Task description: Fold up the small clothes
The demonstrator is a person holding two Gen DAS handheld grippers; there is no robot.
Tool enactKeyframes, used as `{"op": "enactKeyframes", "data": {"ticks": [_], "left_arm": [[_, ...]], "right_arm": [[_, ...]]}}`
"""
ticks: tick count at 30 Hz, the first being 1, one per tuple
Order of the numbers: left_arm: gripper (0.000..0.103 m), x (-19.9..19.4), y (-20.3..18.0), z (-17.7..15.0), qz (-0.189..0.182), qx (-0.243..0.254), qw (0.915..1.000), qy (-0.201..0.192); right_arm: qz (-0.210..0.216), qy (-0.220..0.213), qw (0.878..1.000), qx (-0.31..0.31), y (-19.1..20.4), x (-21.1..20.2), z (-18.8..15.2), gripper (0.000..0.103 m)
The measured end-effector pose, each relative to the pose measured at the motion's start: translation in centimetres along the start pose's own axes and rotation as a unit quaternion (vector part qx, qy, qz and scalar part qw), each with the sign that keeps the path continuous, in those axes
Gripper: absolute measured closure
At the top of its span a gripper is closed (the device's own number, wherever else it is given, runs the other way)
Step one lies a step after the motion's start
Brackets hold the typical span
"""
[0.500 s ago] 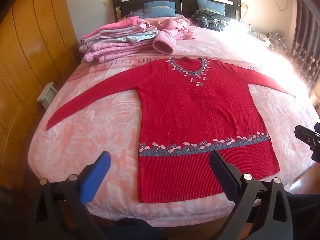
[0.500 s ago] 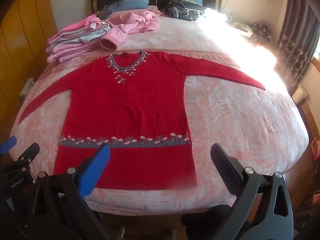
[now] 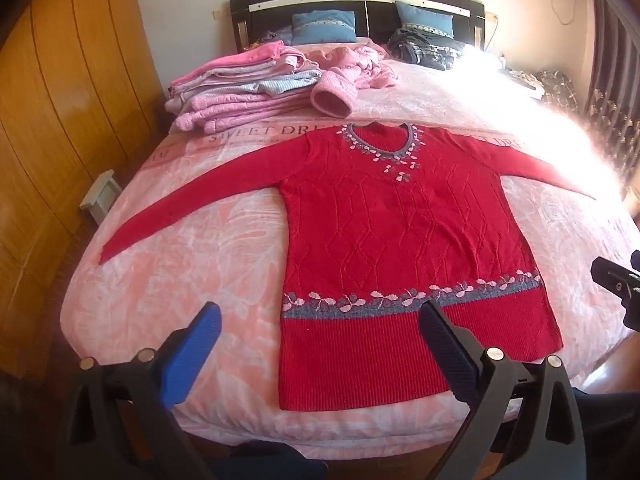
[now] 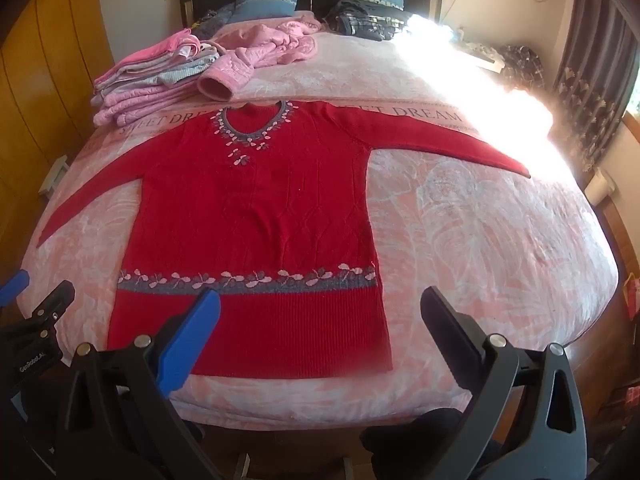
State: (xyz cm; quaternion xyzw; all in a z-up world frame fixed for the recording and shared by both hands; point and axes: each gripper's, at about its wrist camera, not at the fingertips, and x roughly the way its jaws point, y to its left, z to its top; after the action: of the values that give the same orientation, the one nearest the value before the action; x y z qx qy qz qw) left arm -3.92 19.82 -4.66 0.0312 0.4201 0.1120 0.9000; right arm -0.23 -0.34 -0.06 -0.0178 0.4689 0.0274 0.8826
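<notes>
A red knitted sweater (image 3: 400,248) (image 4: 256,216) lies flat and face up on the pink bed, both sleeves spread out to the sides, hem toward me. My left gripper (image 3: 320,320) hovers open above the hem's left part, nothing between its fingers. My right gripper (image 4: 320,308) is open too, above the hem's right corner, holding nothing. Each gripper shows at the edge of the other's view: the right one (image 3: 616,280), the left one (image 4: 36,304).
A stack of folded pink and grey clothes (image 3: 240,92) (image 4: 152,76) sits at the back left of the bed (image 4: 500,240). A crumpled pink jacket (image 4: 272,48), dark clothes (image 4: 368,20) and blue pillows lie by the headboard. Wooden wardrobe at left, curtain at right.
</notes>
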Motion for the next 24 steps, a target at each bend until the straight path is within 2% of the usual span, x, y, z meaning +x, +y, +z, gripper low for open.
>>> {"op": "enactKeyframes", "data": {"ticks": [24], "left_arm": [[0.004, -0.2, -0.07, -0.01, 0.004, -0.004, 0.9999, -0.009]], "right_arm": [[0.001, 0.003, 1.0, 0.006, -0.33, 0.2, -0.05, 0.003]]}}
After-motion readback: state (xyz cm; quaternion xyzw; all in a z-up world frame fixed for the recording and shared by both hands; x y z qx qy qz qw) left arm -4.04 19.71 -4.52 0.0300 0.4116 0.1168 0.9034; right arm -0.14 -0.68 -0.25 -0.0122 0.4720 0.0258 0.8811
